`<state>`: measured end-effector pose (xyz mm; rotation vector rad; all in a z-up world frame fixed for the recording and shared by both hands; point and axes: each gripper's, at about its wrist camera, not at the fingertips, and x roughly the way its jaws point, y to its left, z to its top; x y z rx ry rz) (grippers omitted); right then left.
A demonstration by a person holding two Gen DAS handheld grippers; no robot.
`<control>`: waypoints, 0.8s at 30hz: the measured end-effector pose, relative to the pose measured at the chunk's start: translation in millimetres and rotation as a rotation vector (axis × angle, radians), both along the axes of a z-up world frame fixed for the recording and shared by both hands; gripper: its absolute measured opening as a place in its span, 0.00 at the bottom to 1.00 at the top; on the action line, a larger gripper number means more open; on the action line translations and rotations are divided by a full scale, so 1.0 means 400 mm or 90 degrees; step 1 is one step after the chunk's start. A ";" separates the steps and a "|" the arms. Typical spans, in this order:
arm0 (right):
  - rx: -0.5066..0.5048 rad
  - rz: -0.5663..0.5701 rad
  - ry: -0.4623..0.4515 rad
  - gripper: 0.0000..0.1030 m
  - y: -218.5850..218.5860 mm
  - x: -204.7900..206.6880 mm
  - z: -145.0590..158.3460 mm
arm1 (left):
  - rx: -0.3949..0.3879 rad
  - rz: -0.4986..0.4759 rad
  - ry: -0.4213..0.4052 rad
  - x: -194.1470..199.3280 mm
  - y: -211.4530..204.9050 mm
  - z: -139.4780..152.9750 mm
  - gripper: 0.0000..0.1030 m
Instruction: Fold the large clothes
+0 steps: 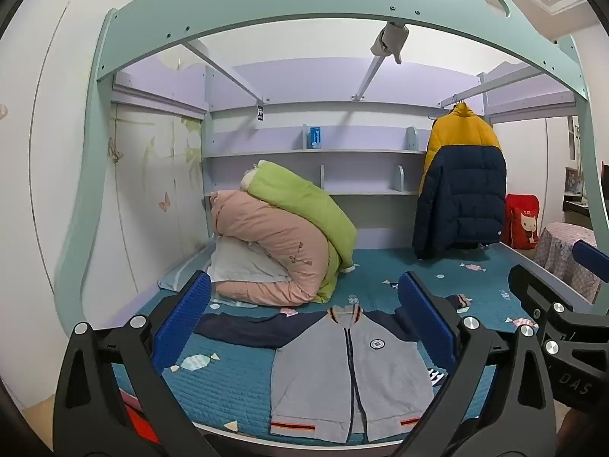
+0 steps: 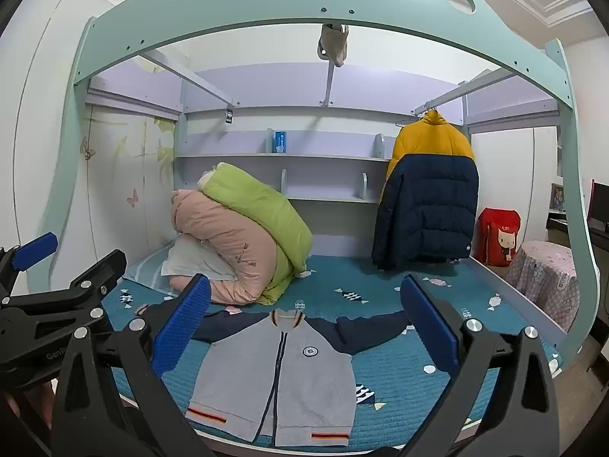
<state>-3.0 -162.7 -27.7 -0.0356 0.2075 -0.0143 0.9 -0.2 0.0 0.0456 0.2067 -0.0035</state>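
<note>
A grey zip jacket (image 1: 350, 373) with navy sleeves lies flat, front up, on the teal bedspread (image 1: 236, 384), collar toward the shelves. In the right wrist view the same jacket (image 2: 281, 377) has both sleeves spread sideways. My left gripper (image 1: 304, 282) hangs open above the near edge of the bed, blue pads wide apart, nothing between them. My right gripper (image 2: 304, 282) is open the same way beside it, also empty. Each gripper shows in the other's view: the right gripper (image 1: 550, 259) at the right edge, the left gripper (image 2: 80, 251) at the left edge.
Rolled pink and green quilts (image 1: 281, 236) on a white pillow (image 1: 239, 262) sit at the back left of the bed. A yellow and navy puffer jacket (image 1: 460, 190) hangs at the back right. A red bag (image 2: 498, 236) and a pink-covered stool (image 2: 544, 274) stand right of the bed frame (image 2: 578, 228).
</note>
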 end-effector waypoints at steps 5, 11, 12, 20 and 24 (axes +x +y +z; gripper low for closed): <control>0.000 0.000 0.001 0.93 0.005 -0.002 0.002 | 0.012 0.009 -0.013 -0.012 -0.010 0.004 0.95; 0.005 0.000 0.002 0.93 0.005 0.007 -0.011 | -0.003 0.002 -0.001 -0.001 -0.001 -0.013 0.95; 0.004 0.000 0.002 0.93 0.008 0.008 -0.013 | -0.002 0.002 -0.001 -0.001 -0.001 -0.015 0.95; 0.002 -0.002 -0.004 0.93 -0.009 -0.006 0.008 | -0.003 0.002 -0.001 -0.002 -0.002 -0.007 0.96; 0.003 -0.002 -0.007 0.93 -0.009 -0.009 0.003 | -0.004 0.003 -0.002 0.003 -0.001 -0.006 0.96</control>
